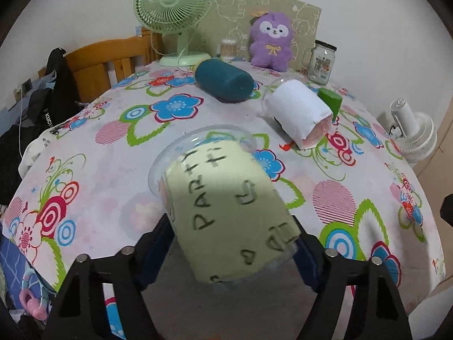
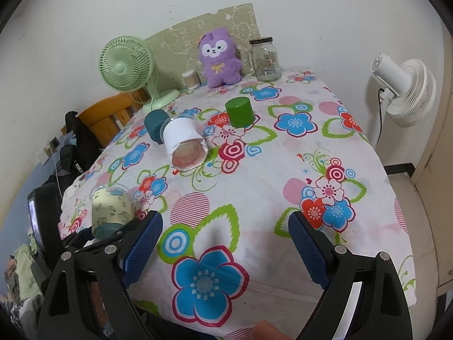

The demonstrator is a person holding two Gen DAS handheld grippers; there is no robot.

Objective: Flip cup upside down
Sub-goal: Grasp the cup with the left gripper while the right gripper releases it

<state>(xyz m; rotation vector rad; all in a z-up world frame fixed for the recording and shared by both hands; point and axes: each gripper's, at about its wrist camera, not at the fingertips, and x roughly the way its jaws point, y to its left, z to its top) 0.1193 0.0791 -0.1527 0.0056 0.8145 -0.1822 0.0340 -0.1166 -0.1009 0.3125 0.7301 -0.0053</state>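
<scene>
My left gripper (image 1: 229, 243) is shut on a clear plastic cup with a pale green paper sleeve marked "PARTY" (image 1: 226, 206). It holds the cup tilted above the table's near left edge, rim pointing away and up. The same cup shows in the right wrist view (image 2: 111, 211), at the left. My right gripper (image 2: 225, 243) is open and empty above the table's front edge. A white-sleeved clear cup (image 1: 300, 113) (image 2: 185, 144) lies on its side mid-table. A teal cup (image 1: 223, 80) (image 2: 155, 124) lies on its side behind it. A green cup (image 2: 239, 112) (image 1: 329, 100) stands upside down.
The table has a floral cloth (image 2: 283, 170). At its back stand a green desk fan (image 1: 174, 14), a purple plush toy (image 1: 271, 41), a glass jar (image 1: 322, 61) and a small tub of cotton swabs (image 1: 228, 48). A white floor fan (image 2: 402, 85) stands right of the table. A wooden headboard (image 1: 113, 62) is left.
</scene>
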